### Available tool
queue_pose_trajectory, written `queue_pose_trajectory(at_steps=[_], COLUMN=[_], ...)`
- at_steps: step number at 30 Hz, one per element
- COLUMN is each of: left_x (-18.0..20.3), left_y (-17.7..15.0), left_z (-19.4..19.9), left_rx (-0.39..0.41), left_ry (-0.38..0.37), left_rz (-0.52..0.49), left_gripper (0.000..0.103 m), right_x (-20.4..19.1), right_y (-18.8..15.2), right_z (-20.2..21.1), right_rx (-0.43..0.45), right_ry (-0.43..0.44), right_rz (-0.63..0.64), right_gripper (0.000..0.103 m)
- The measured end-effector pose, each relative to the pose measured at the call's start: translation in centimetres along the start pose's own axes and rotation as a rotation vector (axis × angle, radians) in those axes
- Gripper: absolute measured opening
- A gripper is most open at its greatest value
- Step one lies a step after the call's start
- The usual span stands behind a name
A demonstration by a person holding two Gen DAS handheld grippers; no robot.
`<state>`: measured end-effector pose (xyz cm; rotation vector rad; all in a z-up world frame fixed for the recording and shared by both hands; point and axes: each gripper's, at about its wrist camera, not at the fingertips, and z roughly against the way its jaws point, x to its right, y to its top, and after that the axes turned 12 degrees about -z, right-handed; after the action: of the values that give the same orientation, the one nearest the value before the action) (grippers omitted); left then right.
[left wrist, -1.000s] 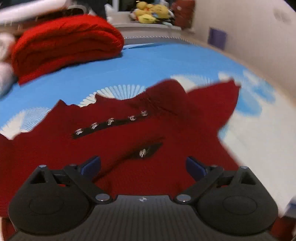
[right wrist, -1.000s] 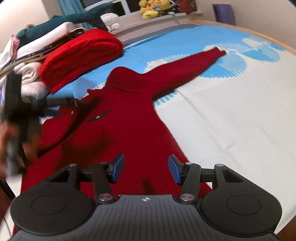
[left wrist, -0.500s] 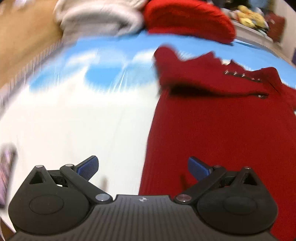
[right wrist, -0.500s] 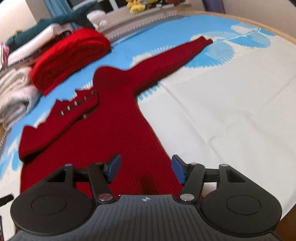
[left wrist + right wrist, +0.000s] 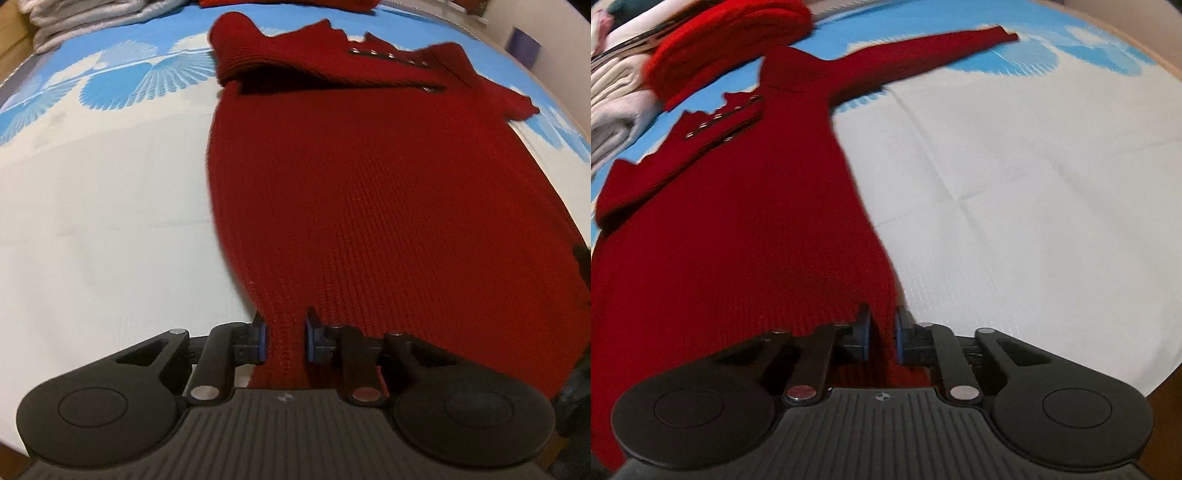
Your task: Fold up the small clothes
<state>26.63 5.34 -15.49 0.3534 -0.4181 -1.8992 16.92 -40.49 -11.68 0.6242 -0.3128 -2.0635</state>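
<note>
A dark red knit dress (image 5: pixel 369 192) lies flat on the blue and white sheet (image 5: pixel 103 206). Its left sleeve (image 5: pixel 295 59) with metal studs is folded across the chest. Its right sleeve (image 5: pixel 923 51) stretches out to the far right. My left gripper (image 5: pixel 283 338) is shut on the dress's hem at its left corner. My right gripper (image 5: pixel 882 338) is shut on the hem (image 5: pixel 886 325) at the right corner of the dress (image 5: pixel 738 229).
A folded bright red sweater (image 5: pixel 727 48) lies behind the dress. Folded pale grey and white clothes (image 5: pixel 613 96) are stacked at the far left, also in the left wrist view (image 5: pixel 81 18). The bed's edge (image 5: pixel 1167 376) runs close at the lower right.
My left gripper has left the folded sleeve, swung down to the hem and shut on it. My right gripper has moved down and shut on the hem's right corner.
</note>
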Motion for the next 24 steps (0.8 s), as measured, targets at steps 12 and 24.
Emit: queue_pose_trajectory(at_steps=[12, 24], left_x=[-2.0, -7.3], left_y=[-1.7, 12.1], left_z=[1.8, -4.4], left_rx=[-0.030, 0.196], left_ry=[0.030, 0.107], left_rz=[0.032, 0.314], left_gripper=[0.066, 0.086], right_x=[2.1, -12.0], right_y=[-1.6, 10.9], right_z=[3.5, -0.7], right_rx=[-0.061, 0.071], right_ry=[0.057, 0.363], right_rz=[-0.038, -0.010], right_gripper=[0.042, 0.049])
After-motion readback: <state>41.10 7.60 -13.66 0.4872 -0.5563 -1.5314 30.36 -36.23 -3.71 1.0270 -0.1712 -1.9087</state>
